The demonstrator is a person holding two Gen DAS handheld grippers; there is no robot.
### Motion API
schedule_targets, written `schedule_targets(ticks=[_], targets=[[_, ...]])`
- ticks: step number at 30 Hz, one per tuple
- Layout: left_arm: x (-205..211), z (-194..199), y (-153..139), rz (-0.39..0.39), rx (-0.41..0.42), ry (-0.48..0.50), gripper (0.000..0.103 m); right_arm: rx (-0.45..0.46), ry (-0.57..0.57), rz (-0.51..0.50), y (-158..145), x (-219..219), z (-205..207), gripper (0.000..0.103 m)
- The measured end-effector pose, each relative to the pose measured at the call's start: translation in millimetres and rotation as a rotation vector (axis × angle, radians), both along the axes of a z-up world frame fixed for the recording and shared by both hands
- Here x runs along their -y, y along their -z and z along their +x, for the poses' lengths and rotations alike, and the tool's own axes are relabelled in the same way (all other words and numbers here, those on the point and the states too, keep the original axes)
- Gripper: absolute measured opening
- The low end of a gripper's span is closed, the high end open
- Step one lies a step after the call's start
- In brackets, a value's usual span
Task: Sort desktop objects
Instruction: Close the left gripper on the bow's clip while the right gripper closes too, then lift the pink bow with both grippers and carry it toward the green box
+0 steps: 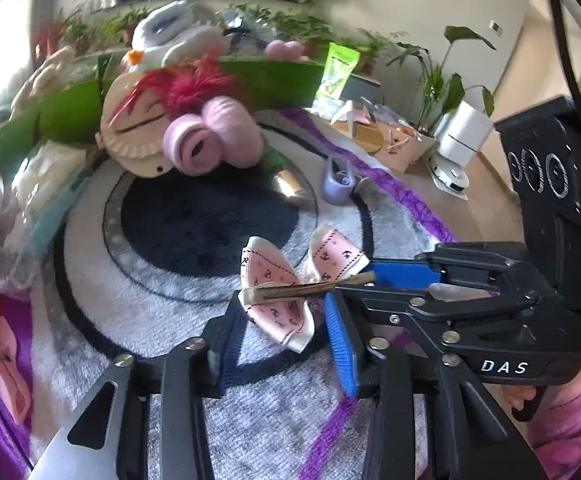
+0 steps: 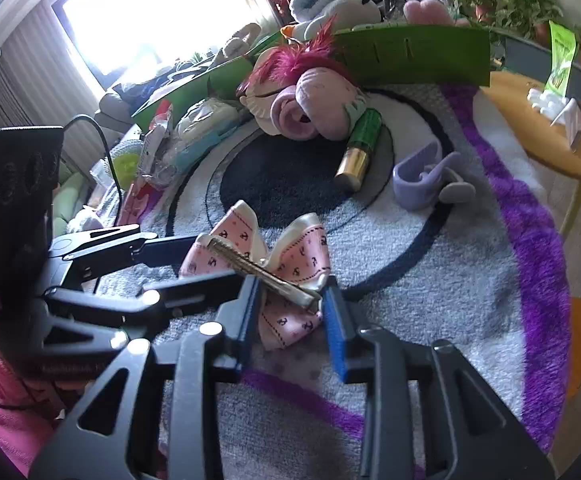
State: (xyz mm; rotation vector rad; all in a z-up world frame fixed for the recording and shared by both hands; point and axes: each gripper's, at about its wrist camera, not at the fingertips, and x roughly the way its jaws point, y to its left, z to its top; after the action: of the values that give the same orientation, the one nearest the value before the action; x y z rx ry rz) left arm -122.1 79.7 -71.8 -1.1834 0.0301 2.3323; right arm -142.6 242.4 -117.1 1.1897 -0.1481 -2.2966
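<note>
The pink ribbon bow [image 1: 286,292], printed with dark anchors and backed by a metal clip [image 1: 314,286], is lying on a grey, black and purple rug [image 1: 194,280]; whether a desk is carrying that rug cannot be told.

Left gripper [image 1: 282,336]: its blue-padded fingers [image 1: 340,340] are standing apart, with the lower loop of the bow sitting in the gap between them. The pads are flanking the ribbon without pressing it.

Right gripper [image 2: 292,328]: its fingers [image 2: 336,332] are likewise spread, and the lower part of the bow and the end of the clip are lying between the tips. In the left wrist view this gripper is entering from the right, its upper blue pad lying just beside the far end of the clip; whether it is touching the clip cannot be told.

Beyond both sets of fingers, across the dark round patch of the rug, a pink plush toy [image 2: 310,108] with red feathery hair is lying against a green panel [image 2: 410,56]. Just beside the toy, a green and gold tube [image 2: 358,152] is resting on its side. To the right of the tube, a lilac clip-shaped object [image 2: 422,180] is sitting on the rug. Packets and soft items are piled well to the left of the fingers, too blurred to identify.
</note>
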Motion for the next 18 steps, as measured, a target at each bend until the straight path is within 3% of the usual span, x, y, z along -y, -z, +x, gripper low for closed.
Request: schedule_targets(ticks=[18], targets=[[12,-1,-20,0.025,-0.037,-0.035,0.038,-0.058,-0.023,0.009,-21,9,1,0.030]])
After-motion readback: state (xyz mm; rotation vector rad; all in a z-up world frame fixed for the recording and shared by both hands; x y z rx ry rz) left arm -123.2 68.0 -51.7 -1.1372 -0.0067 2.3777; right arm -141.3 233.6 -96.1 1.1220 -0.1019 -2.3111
